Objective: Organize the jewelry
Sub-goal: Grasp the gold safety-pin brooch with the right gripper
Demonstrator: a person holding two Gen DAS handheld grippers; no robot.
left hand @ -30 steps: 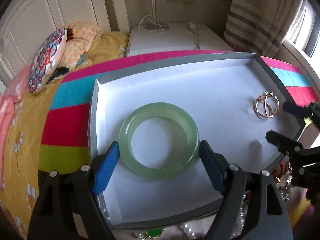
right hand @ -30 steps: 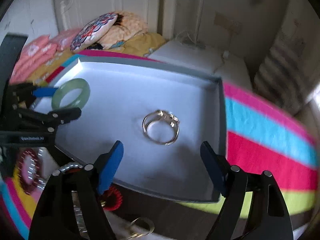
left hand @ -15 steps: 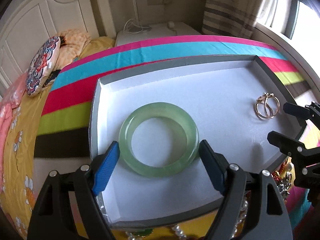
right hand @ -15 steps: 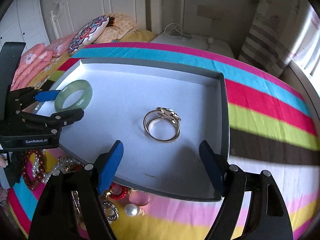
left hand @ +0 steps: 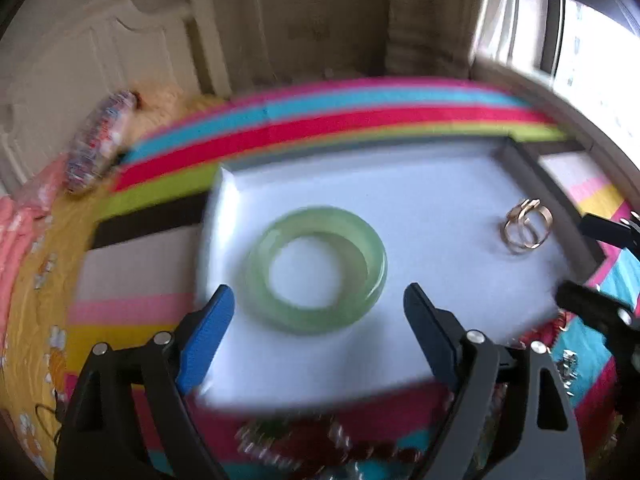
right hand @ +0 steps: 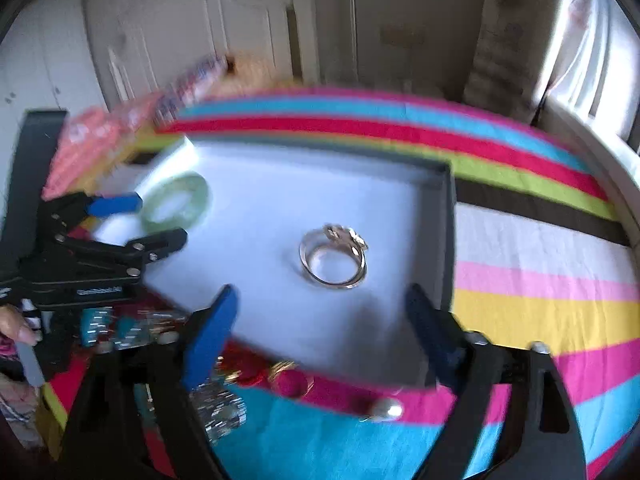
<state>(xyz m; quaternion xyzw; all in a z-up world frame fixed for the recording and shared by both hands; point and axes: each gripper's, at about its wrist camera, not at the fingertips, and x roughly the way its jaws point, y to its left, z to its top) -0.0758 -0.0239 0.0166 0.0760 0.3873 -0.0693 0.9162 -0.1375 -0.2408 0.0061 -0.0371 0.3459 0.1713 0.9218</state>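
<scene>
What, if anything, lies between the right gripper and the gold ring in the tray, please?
Nothing visible does. The gold ring lies alone on the tray floor, just beyond the right gripper, whose jaws are opening with nothing between them.

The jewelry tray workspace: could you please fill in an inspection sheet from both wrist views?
Surface: striped bedspread on a bed; grey tray with white lining rests on it.
Job's things: green bangle lies flat at the tray's left; gold ring lies towards its right. They are apart.
Clutter: loose beads and a pearl on the bedspread in front of the tray; blurred.
Grippers: left gripper and right gripper both opening, nothing pressed between the jaws.
Cables: nothing seen.
Surroundings: white headboard, patterned pillow, curtain.
</scene>
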